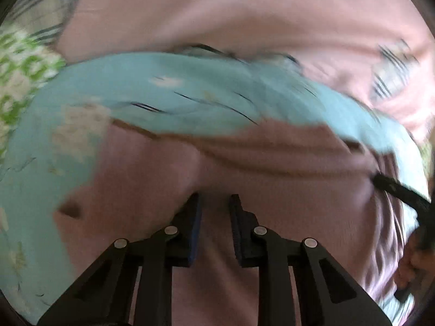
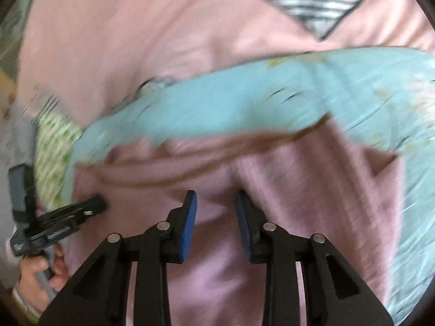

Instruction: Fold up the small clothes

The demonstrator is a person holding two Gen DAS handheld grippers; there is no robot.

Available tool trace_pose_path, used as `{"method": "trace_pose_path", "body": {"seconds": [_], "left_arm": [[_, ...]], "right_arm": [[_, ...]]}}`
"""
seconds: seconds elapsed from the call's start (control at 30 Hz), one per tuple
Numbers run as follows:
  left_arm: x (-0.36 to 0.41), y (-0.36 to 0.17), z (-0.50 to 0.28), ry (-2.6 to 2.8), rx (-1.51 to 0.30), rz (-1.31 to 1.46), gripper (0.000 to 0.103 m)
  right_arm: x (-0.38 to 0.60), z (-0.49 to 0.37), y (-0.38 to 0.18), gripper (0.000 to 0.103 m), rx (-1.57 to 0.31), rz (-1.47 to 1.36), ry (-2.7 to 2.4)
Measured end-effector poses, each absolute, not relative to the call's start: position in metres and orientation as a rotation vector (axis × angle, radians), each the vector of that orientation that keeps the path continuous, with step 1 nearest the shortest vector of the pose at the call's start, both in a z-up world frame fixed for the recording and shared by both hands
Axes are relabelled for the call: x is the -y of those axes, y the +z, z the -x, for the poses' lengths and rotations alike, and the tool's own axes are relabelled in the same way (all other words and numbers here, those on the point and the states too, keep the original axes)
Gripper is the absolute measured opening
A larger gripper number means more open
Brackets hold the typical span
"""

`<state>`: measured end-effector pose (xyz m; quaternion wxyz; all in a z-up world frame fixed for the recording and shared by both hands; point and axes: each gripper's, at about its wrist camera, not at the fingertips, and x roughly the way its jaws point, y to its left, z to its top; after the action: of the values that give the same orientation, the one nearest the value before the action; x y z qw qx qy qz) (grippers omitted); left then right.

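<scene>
Bedding fills both views: a turquoise sheet (image 1: 206,92) with pale flower prints and thin dark strokes, blurred by motion. Over it lies a wide pink cloth (image 1: 244,8), reaching from 10 to 2 o'clock in the left wrist view. At 9 o'clock a green-and-white patterned fabric (image 1: 19,65) shows; at 10 o'clock a grey-striped plaid fabric (image 1: 46,2). Same plaid turns up at 1 o'clock in the right wrist view (image 2: 307,2), framed by the pink cloth's edge.

Task's thing: a small dusty-pink garment (image 1: 272,168), ribbed, lying on the turquoise sheet, centre to 6 o'clock in both views. A fold with a brown-shadowed edge runs across it from 9 to 3 o'clock.

Left gripper (image 1: 214,203): jaws narrowly parted, blue pads facing each other, pink fabric lying between them. Blur hides whether the pads actually press on it; cannot tell. In the right wrist view this gripper (image 2: 102,201) enters at 8 o'clock, tip on the garment's left edge, with a hand (image 2: 38,274) wrapped on its handle at 7 o'clock.

Right gripper (image 2: 216,201): jaws a bit wider apart, garment (image 2: 312,190) bunched between and ahead of the tips; grip not clear either. From the left wrist view it (image 1: 380,180) comes in at 3 o'clock, its tip against the garment's right side, fingers (image 1: 410,269) below it at 4 o'clock.
</scene>
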<state>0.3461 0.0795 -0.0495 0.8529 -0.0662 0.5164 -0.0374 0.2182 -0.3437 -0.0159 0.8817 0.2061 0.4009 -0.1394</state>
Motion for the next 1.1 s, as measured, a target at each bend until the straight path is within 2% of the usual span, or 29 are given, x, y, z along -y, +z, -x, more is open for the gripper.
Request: {"method": "trace_pose_path", "body": {"seconds": [0.07,0.17,0.3,0.33,0.5,0.53,0.67,0.77,0.93,1.1], "left_arm": [[-0.095,-0.043,-0.343,-0.038,-1.072,0.203,0.02],[-0.103,-0.029,-0.311,-0.087,-1.053,0.246,0.031],[-0.104,-0.017,-0.237,-0.237,-1.036,0.315,0.041],[-0.101,-0.02,-0.226,-0.256,-1.042,0.323,0.041],[-0.132,-0.065,-0.187,-0.157,-1.145,0.327,0.039],[-0.146,-0.068,-0.181,-0.154,-1.134,0.37,0.037],[-0.176,-0.066,-0.174,-0.086,-1.117,0.424,0.037],[-0.187,-0.054,-0.162,-0.051,-1.111,0.424,0.043],[-0.194,-0.03,-0.125,-0.033,-1.075,0.458,0.06],[-0.196,-0.034,-0.088,-0.023,-1.091,0.551,0.063]], "right_arm": [[0.352,-0.211,-0.011,0.032,-0.81,-0.463,-0.301],[0.342,-0.184,0.001,0.034,-0.774,-0.44,-0.264],[0.323,-0.127,0.005,0.051,-0.785,-0.397,-0.132],[0.321,-0.115,0.003,0.053,-0.796,-0.39,-0.12],[0.323,-0.051,-0.03,0.054,-0.885,-0.383,-0.209],[0.33,-0.043,-0.034,0.054,-0.895,-0.392,-0.246],[0.347,-0.016,-0.043,0.053,-0.85,-0.456,-0.347],[0.353,-0.01,-0.037,0.053,-0.83,-0.514,-0.377],[0.332,-0.007,-0.01,0.055,-0.777,-0.519,-0.35],[0.307,0.002,0.001,0.059,-0.742,-0.549,-0.303]]}}
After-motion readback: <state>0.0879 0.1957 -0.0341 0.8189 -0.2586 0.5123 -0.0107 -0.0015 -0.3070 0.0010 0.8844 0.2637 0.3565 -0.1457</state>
